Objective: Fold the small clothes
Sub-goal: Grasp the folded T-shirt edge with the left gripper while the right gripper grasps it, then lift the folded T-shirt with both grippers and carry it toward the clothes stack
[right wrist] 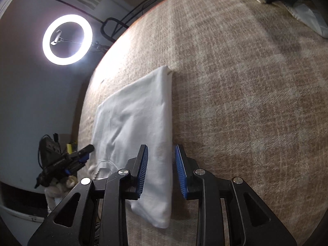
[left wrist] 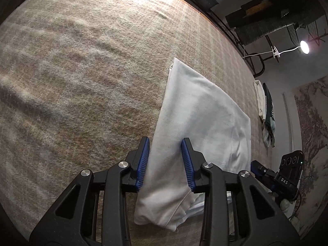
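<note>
Where folded: one white garment [left wrist: 196,110]

We are viewing the left gripper [left wrist: 166,164]: matte black linkage arms with triangular cut-outs, four round silver pivot screws, and two blue ribbed finger pads [left wrist: 143,162]. We are seeing the same construction on the right gripper [right wrist: 161,170], with a thin black cable running along its right-hand arm. From the left wrist view, the right unit is showing a black housing lettered "DAS", three round recesses and a small green light.
</note>
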